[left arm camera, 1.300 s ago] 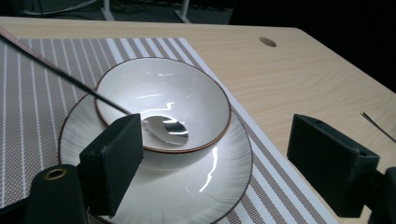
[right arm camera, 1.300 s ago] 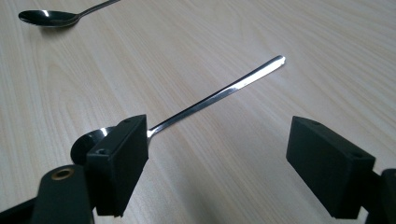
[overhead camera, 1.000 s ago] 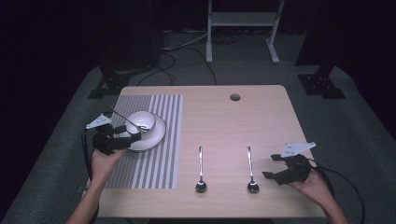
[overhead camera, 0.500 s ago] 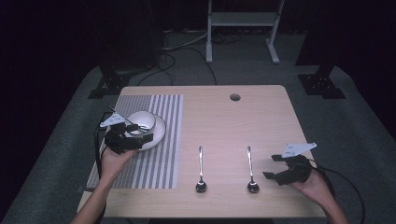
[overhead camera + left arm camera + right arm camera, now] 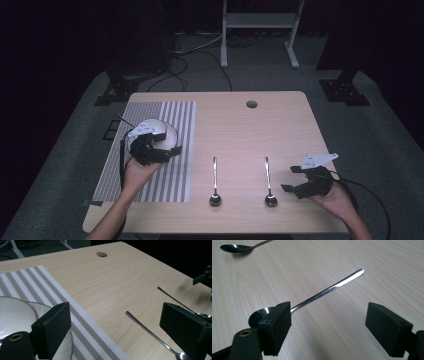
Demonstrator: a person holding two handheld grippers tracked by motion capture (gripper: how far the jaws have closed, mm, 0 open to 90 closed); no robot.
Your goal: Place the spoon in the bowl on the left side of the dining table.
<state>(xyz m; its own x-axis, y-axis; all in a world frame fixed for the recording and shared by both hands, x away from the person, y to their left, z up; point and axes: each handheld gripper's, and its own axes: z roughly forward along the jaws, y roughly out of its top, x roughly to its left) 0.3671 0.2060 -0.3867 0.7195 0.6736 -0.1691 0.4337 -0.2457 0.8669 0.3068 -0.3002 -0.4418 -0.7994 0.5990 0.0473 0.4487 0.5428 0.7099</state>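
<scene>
A placemat point(image 5: 172, 150) lies on the left part of the table point(image 5: 280, 120), and a bowl point(image 5: 167, 131) stands on it, toward its middle. The left gripper point(image 5: 170, 152) hangs over the near edge of the bowl, above the placemat. To the right of the placemat, two spoons lie side by side on the bare table, handles pointing away from the person: the left spoon point(image 5: 214, 180) nearer the placemat, the right spoon point(image 5: 268, 180) beyond it. The right gripper point(image 5: 290, 180) sits just right of the right spoon, near the table's front edge. A hole point(image 5: 251, 104) lies in the far part of the table.
</scene>
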